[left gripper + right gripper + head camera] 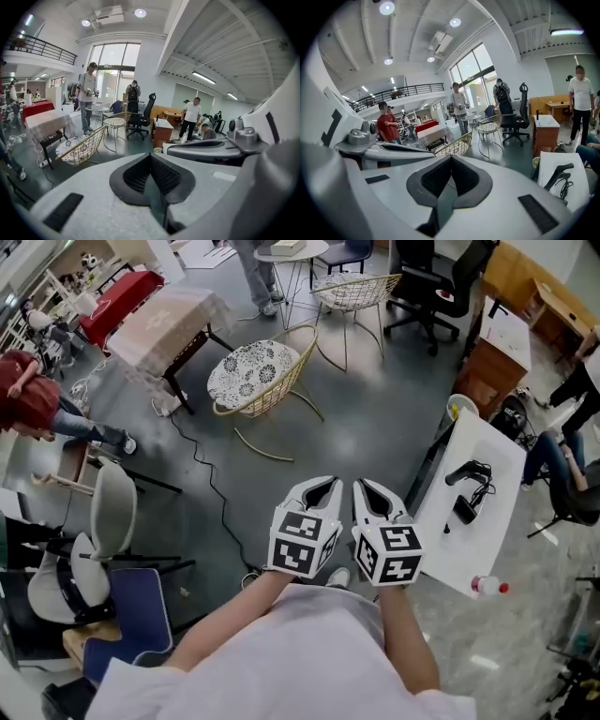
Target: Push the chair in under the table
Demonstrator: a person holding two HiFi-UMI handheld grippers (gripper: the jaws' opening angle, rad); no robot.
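Observation:
A gold wire chair (258,376) with a patterned cushion stands on the grey floor ahead of me, apart from any table. It also shows in the left gripper view (79,147) and in the right gripper view (457,145). A cloth-covered table (164,320) is beyond it to the left. A white table (483,512) stands close at my right. My left gripper (323,484) and right gripper (366,486) hang side by side in front of my body, well short of the chair. Both are shut with nothing between the jaws (151,159) (451,161).
A second wire chair (356,292) stands by a small round table (291,251) at the back, with a black office chair (436,282) beside it. On the white table lie a black tool (469,474) and a bottle (487,587). A cable (211,484) runs over the floor; people stand around.

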